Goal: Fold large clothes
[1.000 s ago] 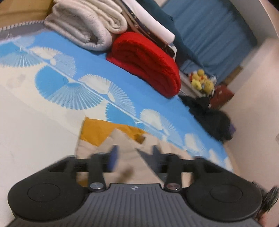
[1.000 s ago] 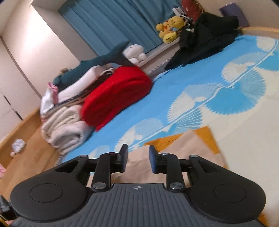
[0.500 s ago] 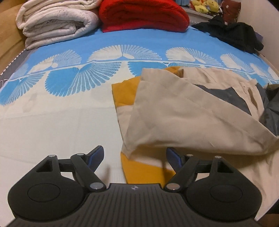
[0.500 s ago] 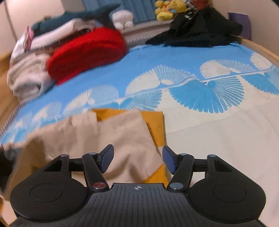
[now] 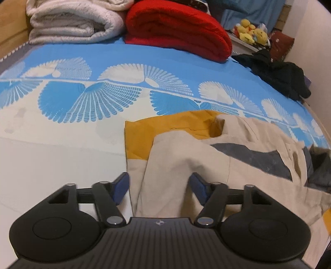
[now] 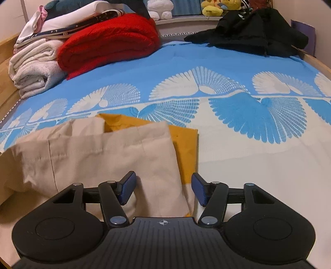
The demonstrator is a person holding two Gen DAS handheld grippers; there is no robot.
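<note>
The beige-and-mustard garment is seen lying directly ahead of both claws, its folded edge running across between them. Left gripper and right gripper are found half open, just narrowed; cloth lies between the jaws of each, ungripped.

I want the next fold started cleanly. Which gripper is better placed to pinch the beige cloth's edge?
Left, probably. The left gripper, jaws just closing, brackets a raised fold of the beige cloth. The right gripper, also just closing, straddles flat cloth at its edge.

Wooden bed frame, blue curtain, pale wall, dim warm light
</note>
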